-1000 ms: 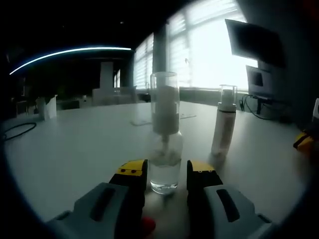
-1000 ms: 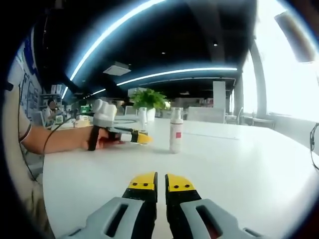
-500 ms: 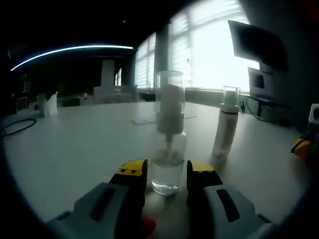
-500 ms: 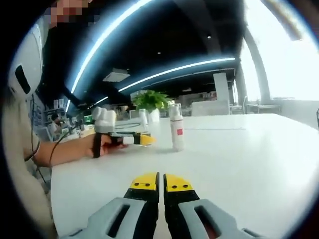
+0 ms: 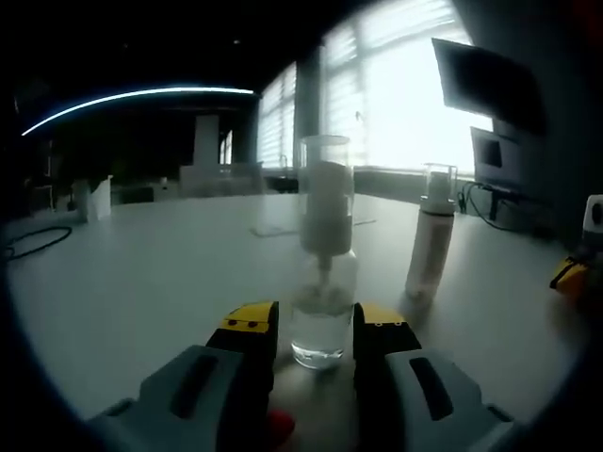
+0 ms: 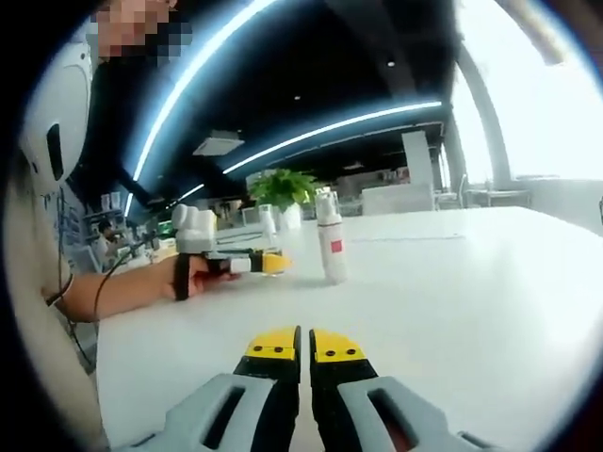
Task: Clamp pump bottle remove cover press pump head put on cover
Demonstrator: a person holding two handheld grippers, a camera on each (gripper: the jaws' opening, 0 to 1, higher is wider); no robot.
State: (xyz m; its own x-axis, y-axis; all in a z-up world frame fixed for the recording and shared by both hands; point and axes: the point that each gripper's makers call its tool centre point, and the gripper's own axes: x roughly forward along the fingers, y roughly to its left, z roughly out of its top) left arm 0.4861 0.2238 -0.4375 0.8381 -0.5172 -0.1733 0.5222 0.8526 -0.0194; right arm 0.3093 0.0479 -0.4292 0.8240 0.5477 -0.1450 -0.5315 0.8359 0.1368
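A clear pump bottle (image 5: 322,315) with a tall clear cover (image 5: 326,193) over its white pump head stands upright on the white table (image 5: 141,282). My left gripper (image 5: 316,325) is open, its yellow-tipped jaws on either side of the bottle's base, the right jaw very close to it. In the right gripper view a person's hand holds that left gripper (image 6: 252,264) low over the table. My right gripper (image 6: 301,344) is shut with nothing between its jaws, well in front of a white bottle (image 6: 331,247) with a red label.
The white bottle (image 5: 429,247) with a clear cap stands right of the pump bottle. A yellow part of the other gripper (image 5: 571,275) shows at the right edge. A cable (image 5: 33,245) lies far left, a plant (image 6: 281,188) far back, monitors (image 5: 482,80) by the windows.
The left gripper view has shifted a little, so the pump bottle now sits slightly further right between the jaws. The right gripper view has tilted. Neither gripper's jaw gap has changed.
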